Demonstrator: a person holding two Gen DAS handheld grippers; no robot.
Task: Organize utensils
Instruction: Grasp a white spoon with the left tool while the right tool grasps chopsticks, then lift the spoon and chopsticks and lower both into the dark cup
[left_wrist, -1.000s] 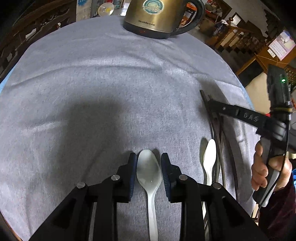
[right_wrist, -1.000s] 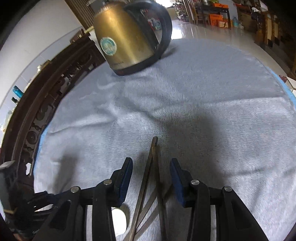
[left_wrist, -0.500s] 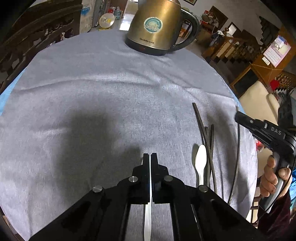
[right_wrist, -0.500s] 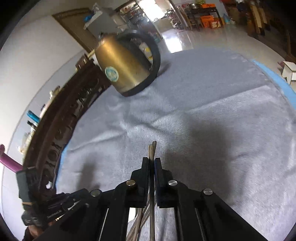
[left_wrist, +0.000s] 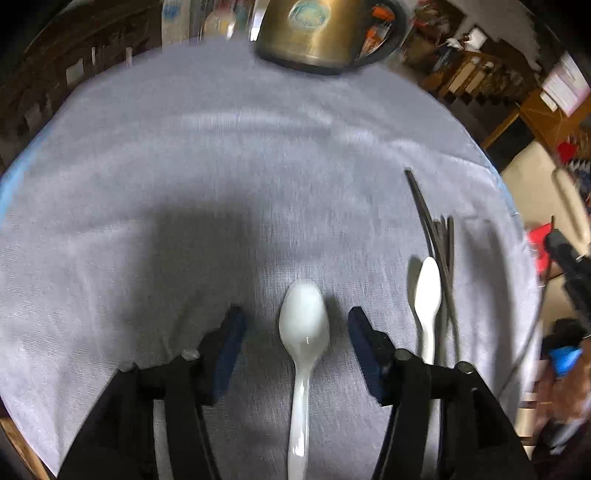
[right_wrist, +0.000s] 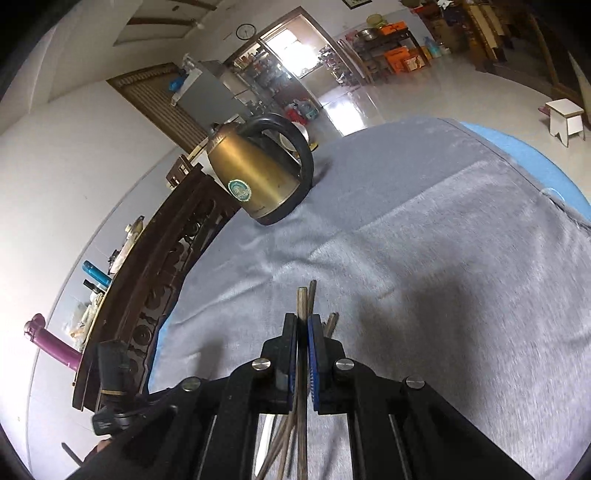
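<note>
L gripper (left_wrist: 293, 328) wide around white spoon (left_wrist: 303, 328) on cloth; R gripper (right_wrist: 303, 332) clamps chopstick (right_wrist: 302, 306).

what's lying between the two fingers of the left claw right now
In the left wrist view, a white spoon lies on the grey cloth between the open left claw's fingers, touching neither.

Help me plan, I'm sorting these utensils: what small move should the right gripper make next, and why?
Probably lift the right gripper a little, keeping it shut. It is shut on one chopstick, while other chopsticks lie loose on the cloth just beside it. A small lift would likely clear the held one from the rest. The left gripper is open around a white spoon.
</note>
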